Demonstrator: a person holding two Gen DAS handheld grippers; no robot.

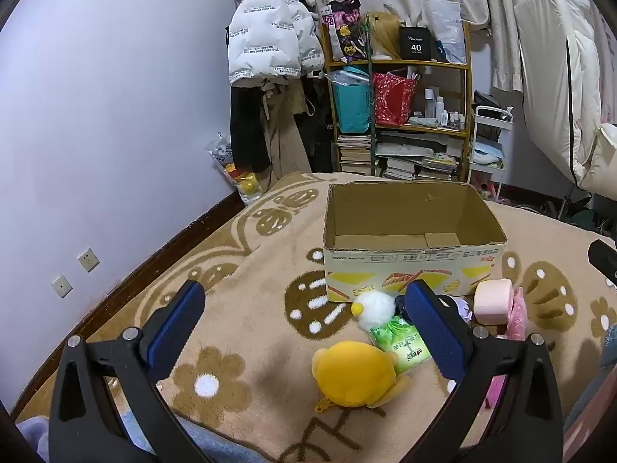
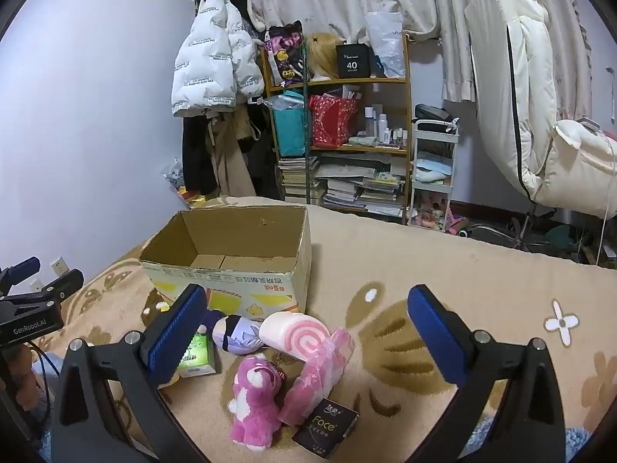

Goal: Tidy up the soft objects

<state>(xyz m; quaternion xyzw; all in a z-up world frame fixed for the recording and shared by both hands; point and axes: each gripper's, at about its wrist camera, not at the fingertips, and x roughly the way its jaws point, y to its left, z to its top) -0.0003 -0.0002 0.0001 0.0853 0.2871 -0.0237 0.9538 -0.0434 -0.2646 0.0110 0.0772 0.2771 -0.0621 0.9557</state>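
Note:
An open, empty cardboard box (image 1: 412, 270) stands on the beige patterned blanket; it also shows in the right wrist view (image 2: 231, 281). In front of it lie a yellow plush (image 1: 353, 372), a white fluffy plush (image 1: 374, 308), a green tissue pack (image 1: 401, 343), a pink swirl-roll cushion (image 2: 295, 335), a purple-haired doll (image 2: 235, 333), a pink bear plush (image 2: 256, 401) and a pink wrapped towel (image 2: 320, 378). My left gripper (image 1: 304, 328) is open and empty above the yellow plush. My right gripper (image 2: 306, 335) is open and empty above the pink toys.
A cluttered wooden shelf (image 1: 401, 115) with books and bags stands behind the bed, coats (image 1: 270, 38) hang to its left, and a white cart (image 2: 434, 169) and a padded chair (image 2: 540, 115) stand at right. The left gripper shows at the left edge (image 2: 31, 301).

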